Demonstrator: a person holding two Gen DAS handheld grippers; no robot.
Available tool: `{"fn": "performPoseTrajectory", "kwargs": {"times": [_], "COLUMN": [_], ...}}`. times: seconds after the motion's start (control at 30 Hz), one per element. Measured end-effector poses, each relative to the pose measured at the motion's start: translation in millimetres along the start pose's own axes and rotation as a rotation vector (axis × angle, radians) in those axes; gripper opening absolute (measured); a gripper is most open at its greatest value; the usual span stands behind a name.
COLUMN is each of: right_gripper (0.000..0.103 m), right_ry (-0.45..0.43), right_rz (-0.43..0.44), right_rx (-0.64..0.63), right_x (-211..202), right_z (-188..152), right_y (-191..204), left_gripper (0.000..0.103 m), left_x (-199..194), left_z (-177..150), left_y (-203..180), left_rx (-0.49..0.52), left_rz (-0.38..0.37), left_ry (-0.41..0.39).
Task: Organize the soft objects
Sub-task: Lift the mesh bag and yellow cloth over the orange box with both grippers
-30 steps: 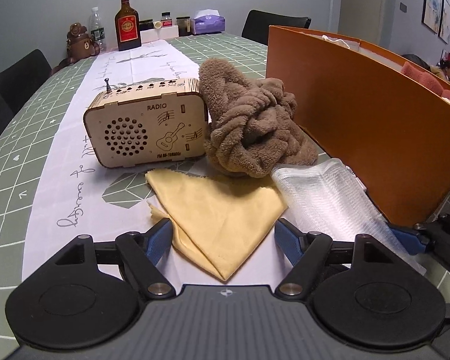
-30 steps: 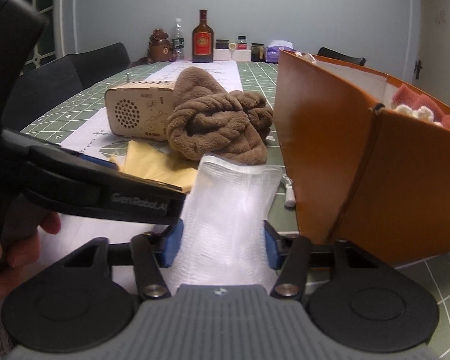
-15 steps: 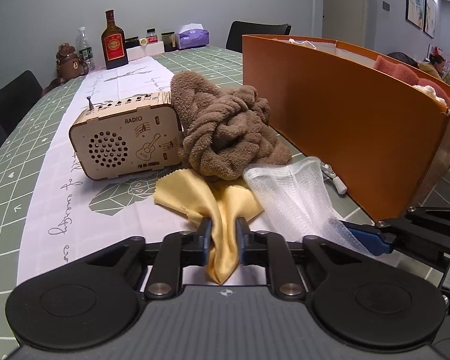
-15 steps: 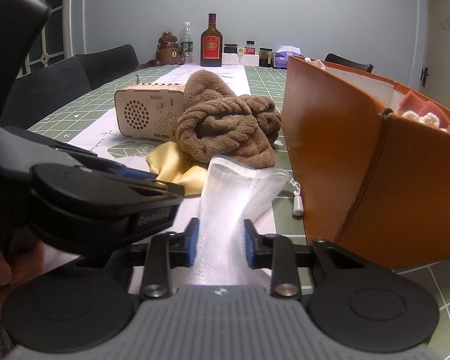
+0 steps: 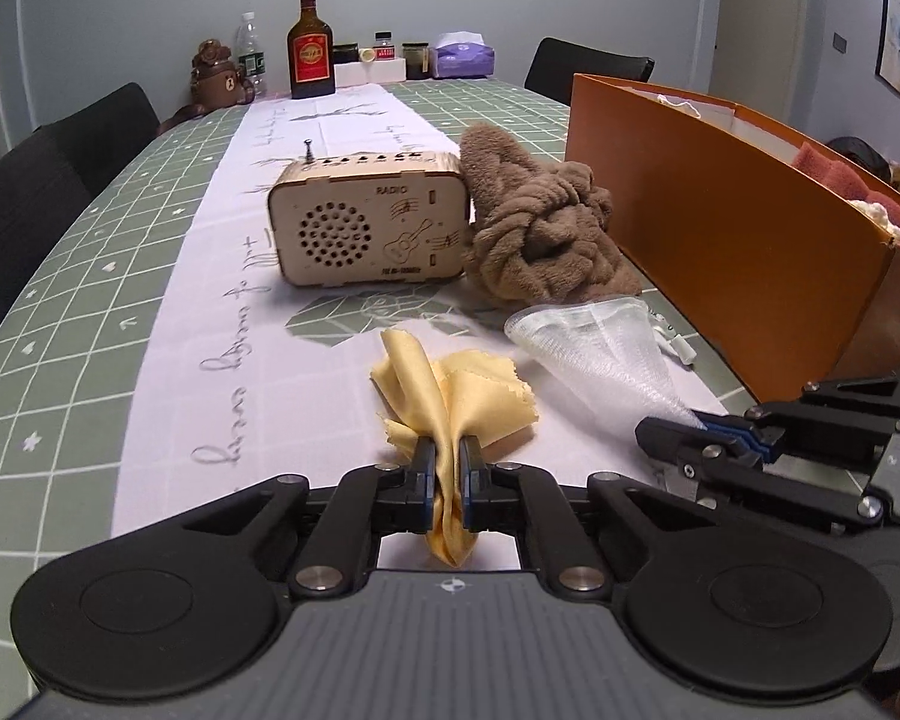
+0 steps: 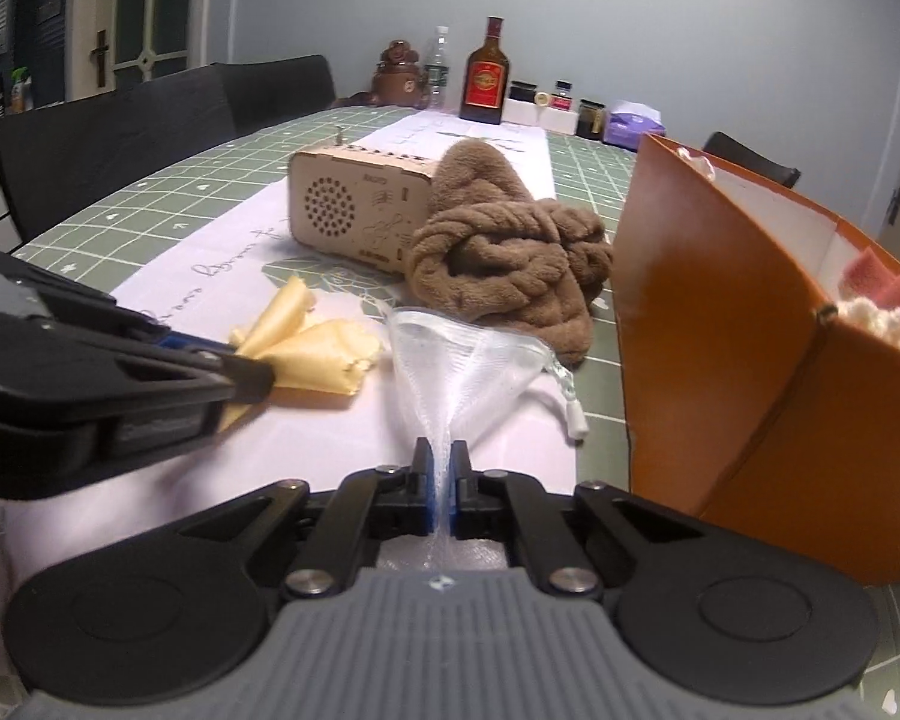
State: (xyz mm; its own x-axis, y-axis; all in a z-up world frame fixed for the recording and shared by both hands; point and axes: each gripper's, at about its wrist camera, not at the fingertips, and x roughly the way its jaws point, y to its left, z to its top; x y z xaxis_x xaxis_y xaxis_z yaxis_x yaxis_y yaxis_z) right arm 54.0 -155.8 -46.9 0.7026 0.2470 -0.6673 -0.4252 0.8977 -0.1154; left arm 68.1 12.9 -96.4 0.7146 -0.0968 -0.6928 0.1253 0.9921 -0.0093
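Observation:
My left gripper (image 5: 447,461) is shut on the near corner of a yellow cloth (image 5: 462,396), which bunches up in front of its jaws on the white runner. To its right, my right gripper (image 6: 441,461) is shut on the narrow end of a white mesh bag (image 6: 459,354); the same gripper (image 5: 699,423) and the mesh bag (image 5: 600,348) show at the right of the left wrist view. A knotted brown towel (image 5: 540,234) lies behind both, against the orange box (image 5: 744,240). Pink and white soft things (image 6: 876,294) sit inside that box.
A wooden radio (image 5: 369,222) stands left of the towel on the white runner (image 5: 210,300). Bottles (image 5: 311,48), jars, a tissue box (image 5: 465,54) and a brown bear figure (image 5: 216,72) line the table's far end. Black chairs (image 6: 120,144) flank the table's left side.
Both grippers went from open to shut, the left on the yellow cloth, the right on the mesh bag. The cloth has been gathered and pulled back from the radio; the mesh bag is pinched narrow.

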Motion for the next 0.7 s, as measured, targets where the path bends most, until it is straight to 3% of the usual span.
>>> {"fn": "performPoseTrajectory", "kwargs": {"times": [0.27,0.6,0.7], "right_gripper": [0.001,0.001,0.001], "right_ry": [0.007,0.006,0.009], "right_rz": [0.066,0.145,0.169], "right_rx": [-0.095,-0.210,-0.201], "right_x": [-19.9,-54.1,-61.6], "right_z": [15.6,44.9,56.3], "right_y": [0.8,-14.7,-26.4], "left_gripper": [0.008,0.008,0.008], "left_x": [-22.5,-41.5,-47.4], "left_z": [5.8,33.1,48.1], "left_y": [0.2,-14.9,-20.0], "left_rx": [0.075,0.180,0.215], "left_rz": [-0.017,-0.171,-0.184], "left_ry": [0.077,0.291,0.333]}}
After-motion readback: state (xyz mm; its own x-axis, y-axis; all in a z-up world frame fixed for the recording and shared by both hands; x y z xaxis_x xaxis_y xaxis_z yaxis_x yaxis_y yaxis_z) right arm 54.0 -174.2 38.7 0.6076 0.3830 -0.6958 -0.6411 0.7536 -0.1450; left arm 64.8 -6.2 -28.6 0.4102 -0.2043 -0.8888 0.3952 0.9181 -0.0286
